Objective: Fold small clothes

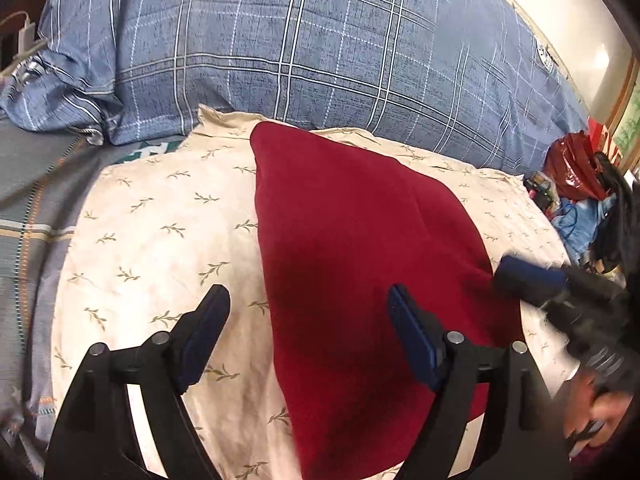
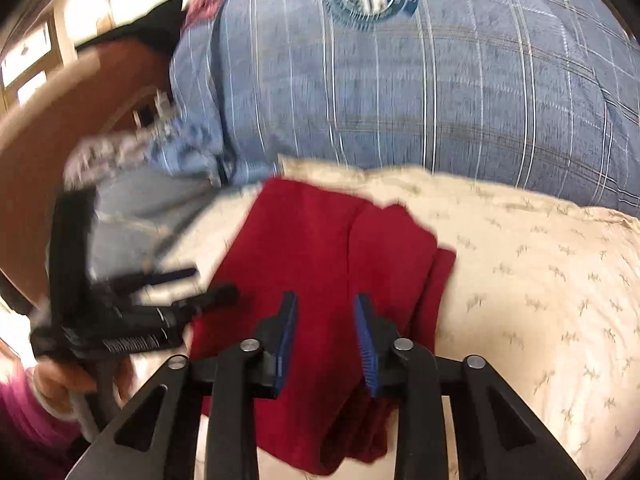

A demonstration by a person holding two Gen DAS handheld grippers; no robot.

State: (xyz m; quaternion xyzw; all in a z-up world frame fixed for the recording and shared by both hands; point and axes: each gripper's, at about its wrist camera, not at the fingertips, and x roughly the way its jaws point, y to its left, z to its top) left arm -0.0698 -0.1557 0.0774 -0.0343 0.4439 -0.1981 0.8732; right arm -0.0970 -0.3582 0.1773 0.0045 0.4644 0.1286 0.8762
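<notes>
A dark red garment [image 1: 352, 248] lies folded on a cream leaf-print pillow [image 1: 160, 240]. It also shows in the right wrist view [image 2: 320, 264], with layered edges at its right side. My left gripper [image 1: 308, 300] is open wide and empty, hovering over the garment's left edge. My right gripper [image 2: 326, 308] is open with a narrower gap, just above the garment's near end, holding nothing. The right gripper shows blurred at the garment's right edge in the left wrist view [image 1: 532, 280]. The left gripper shows blurred at the left in the right wrist view [image 2: 192, 284].
A large blue plaid duvet [image 1: 320, 52] rises behind the pillow. A grey striped bedsheet [image 1: 32, 208] lies to the left. A red bag [image 1: 576, 168] and blue clutter sit at the far right. A wooden headboard [image 2: 60, 120] stands at the left in the right wrist view.
</notes>
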